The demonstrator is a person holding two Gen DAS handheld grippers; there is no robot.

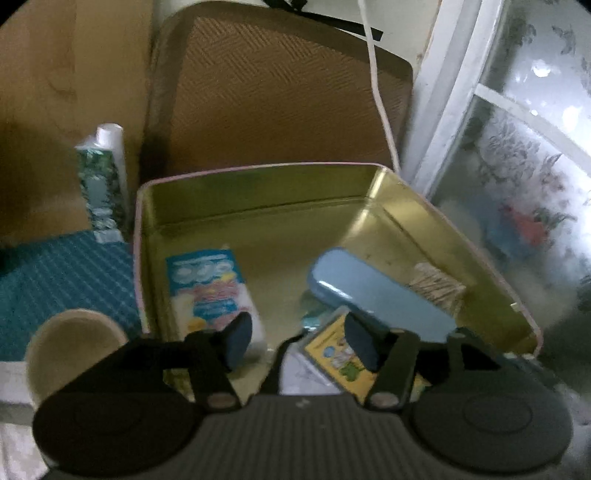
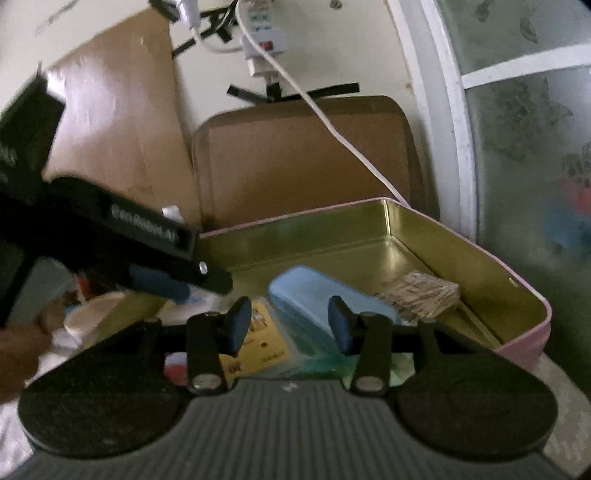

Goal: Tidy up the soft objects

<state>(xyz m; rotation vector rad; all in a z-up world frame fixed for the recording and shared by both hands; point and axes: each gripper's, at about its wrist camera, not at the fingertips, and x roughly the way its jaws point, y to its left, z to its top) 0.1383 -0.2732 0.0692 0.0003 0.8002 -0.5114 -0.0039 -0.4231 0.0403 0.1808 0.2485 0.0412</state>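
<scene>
1. Left wrist view: left gripper [image 1: 299, 341] over the near edge of a gold-lined tin box [image 1: 258, 192] with a pink outer wall; jaws spread, nothing pinched between the two blue pads [image 1: 238, 341].
2. Right wrist view: right gripper [image 2: 288, 325] likewise parted and empty, aimed at the same tin box [image 2: 461, 240]; left gripper [image 2: 173, 284] reaching in from the left, white lettering on its black arm, blurred, reads roughly "Robot.AI".
3. Soft things inside the box, counted: one white packet [image 1: 212, 291] printed in blue, pink and yellow, writing too blurred to read, lying at the left of the floor; one yellow packet [image 1: 347, 360] with cartoon figures at the near edge, partly under the blue case; one teal-green wrapper [image 1: 312, 314] peeking out beside it.
4. Also inside: one light blue oblong case [image 1: 373, 291] lying slantwise across the middle, and one bundle of pale wooden sticks [image 1: 437, 286] at the right, touching the case's far side.
5. Outside the box: one upright tube [image 1: 105, 181] with a white cap and green pattern at the left, label unreadable; one cream cup [image 1: 74, 347] near the left corner; one teal patterned cloth [image 1: 62, 280] beneath.
6. Behind: one brown tray [image 1: 280, 96] propped upright, one white cable [image 1: 380, 96] trailing across it; a white power strip [image 2: 264, 35] on the wall in the right wrist view.
</scene>
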